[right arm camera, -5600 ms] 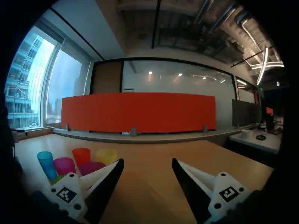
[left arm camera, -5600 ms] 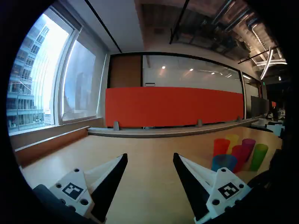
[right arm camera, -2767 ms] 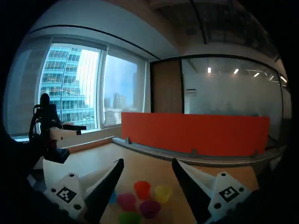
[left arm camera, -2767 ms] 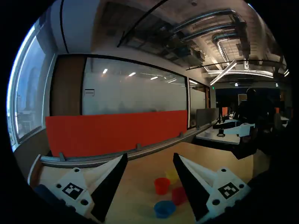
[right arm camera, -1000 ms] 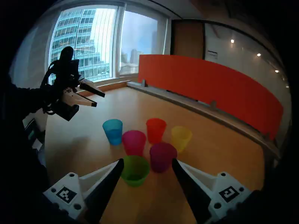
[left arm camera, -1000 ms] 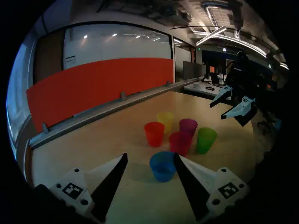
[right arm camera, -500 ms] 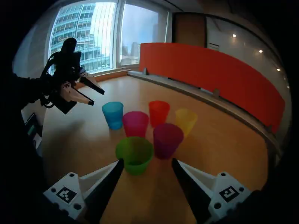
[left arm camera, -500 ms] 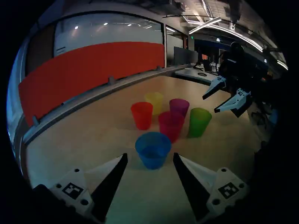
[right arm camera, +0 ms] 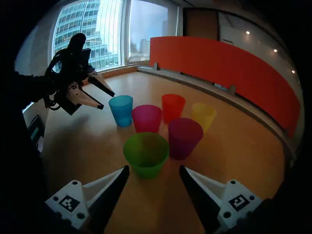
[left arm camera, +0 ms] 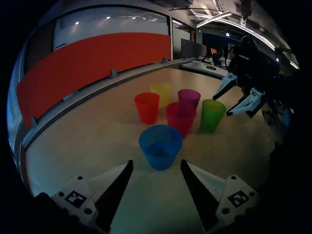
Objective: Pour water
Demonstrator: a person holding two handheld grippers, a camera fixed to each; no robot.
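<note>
Blue cup (left arm camera: 160, 145) before left tongs (left arm camera: 156, 161) | green cup (right arm camera: 146, 153) before right tongs (right arm camera: 154, 167)

Six translucent plastic cups, all upright, bunched mid-worktop (left arm camera: 97, 128): blue cup (left arm camera: 160, 146) at one end, then red cup (left arm camera: 147, 107), pink cup (left arm camera: 180, 117), yellow cup (left arm camera: 161, 93), purple cup (left arm camera: 189, 99), and green cup (left arm camera: 212, 114) at the other end. Too dim to tell if any holds water.

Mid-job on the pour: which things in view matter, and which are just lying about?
Likely in the job: blue cup, ahead of the open left gripper; green cup, ahead of the open right gripper; table.
Just about, for now: red cup, yellow cup, pink cup, purple cup, orange partition, window.
</note>
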